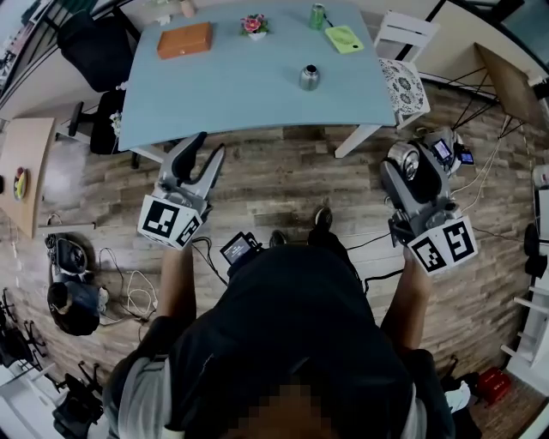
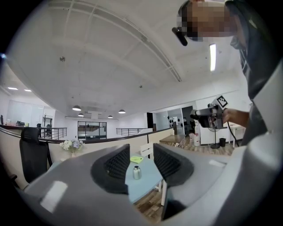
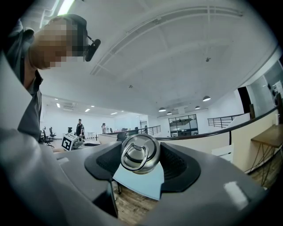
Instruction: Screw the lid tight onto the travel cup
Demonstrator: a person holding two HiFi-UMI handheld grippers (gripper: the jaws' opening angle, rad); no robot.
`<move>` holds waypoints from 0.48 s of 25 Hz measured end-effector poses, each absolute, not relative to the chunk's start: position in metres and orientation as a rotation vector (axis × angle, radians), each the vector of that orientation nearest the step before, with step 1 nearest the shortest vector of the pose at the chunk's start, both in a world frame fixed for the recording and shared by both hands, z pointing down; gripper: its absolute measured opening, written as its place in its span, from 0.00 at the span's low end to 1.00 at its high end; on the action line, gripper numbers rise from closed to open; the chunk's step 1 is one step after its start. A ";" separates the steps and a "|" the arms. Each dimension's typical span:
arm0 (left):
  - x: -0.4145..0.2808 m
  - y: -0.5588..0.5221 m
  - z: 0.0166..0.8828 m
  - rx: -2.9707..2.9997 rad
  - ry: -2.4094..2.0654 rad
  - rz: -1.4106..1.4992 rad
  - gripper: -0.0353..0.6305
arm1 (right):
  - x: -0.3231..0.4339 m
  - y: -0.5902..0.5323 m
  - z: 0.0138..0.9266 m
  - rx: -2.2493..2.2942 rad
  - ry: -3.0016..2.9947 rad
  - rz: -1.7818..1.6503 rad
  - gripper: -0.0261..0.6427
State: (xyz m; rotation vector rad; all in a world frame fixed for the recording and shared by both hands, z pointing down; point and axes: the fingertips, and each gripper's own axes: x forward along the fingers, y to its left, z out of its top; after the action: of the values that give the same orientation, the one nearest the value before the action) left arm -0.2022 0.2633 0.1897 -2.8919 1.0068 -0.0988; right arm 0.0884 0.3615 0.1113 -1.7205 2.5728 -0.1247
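Observation:
The steel travel cup (image 1: 309, 77) stands upright and alone on the light blue table (image 1: 232, 103), far ahead of both grippers. In the left gripper view the cup (image 2: 137, 172) shows small through the gap between the jaws. My left gripper (image 1: 208, 146) (image 2: 142, 161) is open by a narrow gap with nothing in it, held over the floor short of the table's near edge. My right gripper (image 1: 401, 165) (image 3: 140, 155) is shut on the round steel lid (image 1: 405, 156) (image 3: 139, 150), whose ring handle faces the camera. It hovers off the table's right corner.
On the table's far side lie an orange box (image 1: 184, 39), a small flower pot (image 1: 253, 24), a green can (image 1: 317, 15) and a yellow-green pad (image 1: 343, 38). A white chair (image 1: 405, 81) stands at the table's right end. Cables and bags (image 1: 73, 296) lie on the wooden floor at the left.

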 end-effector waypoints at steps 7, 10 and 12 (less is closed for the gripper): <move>-0.180 0.255 0.188 -2.848 1.043 -0.149 0.44 | 0.115 0.327 0.118 -1.626 2.598 -0.143 0.44; -0.169 0.250 0.188 -2.842 1.097 -0.153 0.46 | 0.126 0.307 0.121 -1.564 2.624 -0.157 0.44; -0.162 0.245 0.187 -2.832 1.127 -0.158 0.46 | 0.132 0.292 0.122 -1.520 2.642 -0.169 0.44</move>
State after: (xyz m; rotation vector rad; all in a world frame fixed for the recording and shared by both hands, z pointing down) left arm -0.1620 0.2455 0.1873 -2.8324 1.1269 -0.1584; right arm 0.1319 0.2924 0.1221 -1.5202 2.6422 -0.1692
